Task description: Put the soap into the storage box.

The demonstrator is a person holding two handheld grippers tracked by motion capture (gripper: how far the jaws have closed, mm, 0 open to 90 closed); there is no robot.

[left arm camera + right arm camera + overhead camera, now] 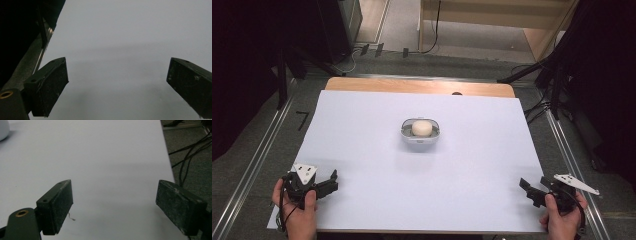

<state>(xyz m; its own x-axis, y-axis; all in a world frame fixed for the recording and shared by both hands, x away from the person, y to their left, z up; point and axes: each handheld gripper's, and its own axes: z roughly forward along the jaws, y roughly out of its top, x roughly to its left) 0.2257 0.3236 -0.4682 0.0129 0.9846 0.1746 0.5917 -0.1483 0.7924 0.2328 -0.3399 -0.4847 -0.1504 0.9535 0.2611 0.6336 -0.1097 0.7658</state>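
Observation:
A small white-grey container [421, 133] with a pale round thing [422, 128] in it sits at the middle of the white table sheet [362, 125]. My left gripper [331, 181] rests at the near left corner, held by a hand, jaws spread wide with nothing between them [117, 85]. My right gripper [528, 190] lies at the near right corner, also open and empty [115, 205]. Both are far from the container. A rounded white edge of the container [3, 130] shows at the top left of the right gripper view.
The wooden table edge [419, 86] shows beyond the sheet. Metal rails [257, 160] run along both sides on the grey floor. Black cables [187, 152] lie on the floor to the right. Dark stands and equipment flank the table.

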